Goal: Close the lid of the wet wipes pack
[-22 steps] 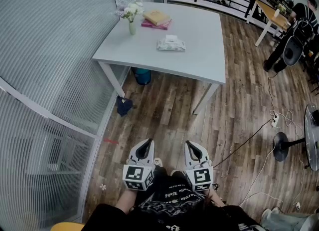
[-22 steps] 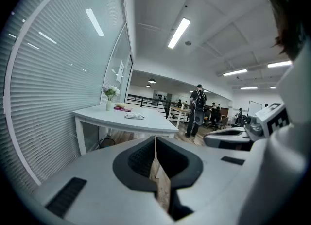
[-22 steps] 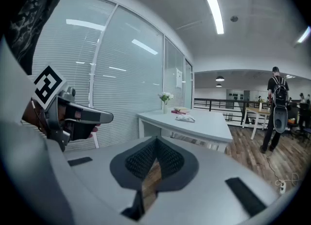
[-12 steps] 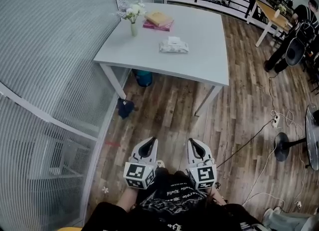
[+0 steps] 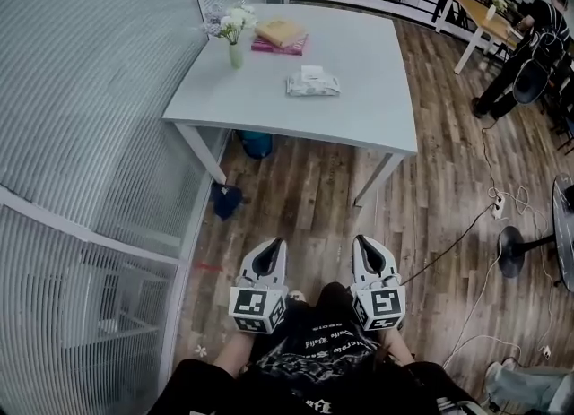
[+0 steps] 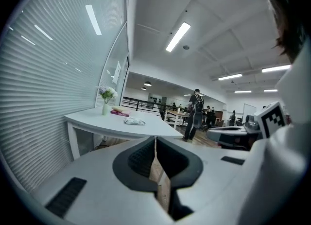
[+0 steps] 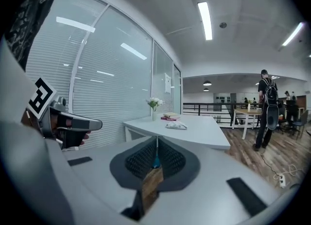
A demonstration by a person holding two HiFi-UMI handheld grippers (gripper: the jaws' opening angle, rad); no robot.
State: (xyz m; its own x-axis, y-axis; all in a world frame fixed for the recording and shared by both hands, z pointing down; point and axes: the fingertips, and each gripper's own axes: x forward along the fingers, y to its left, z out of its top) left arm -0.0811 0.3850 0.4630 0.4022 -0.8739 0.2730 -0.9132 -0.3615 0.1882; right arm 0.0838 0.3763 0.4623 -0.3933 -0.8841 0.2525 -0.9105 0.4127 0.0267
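Note:
The wet wipes pack (image 5: 313,84) lies on the white table (image 5: 269,104), right of its middle, with its small lid flap raised. It shows far off in the left gripper view (image 6: 134,121) and the right gripper view (image 7: 176,126). My left gripper (image 5: 270,248) and right gripper (image 5: 366,245) are held close to my body, well short of the table, side by side over the wooden floor. Both are shut with nothing between their jaws (image 6: 155,141) (image 7: 156,141).
A vase of flowers (image 5: 232,32) and stacked books (image 5: 281,35) sit at the table's far left. A slatted glass wall (image 5: 81,117) runs along the left. A person (image 5: 525,55) stands at the right; a floor fan (image 5: 547,247) and cables (image 5: 475,225) lie right.
The view has shifted a little nearer the table. Both grippers sit slightly lower and further right in the head view, still shut.

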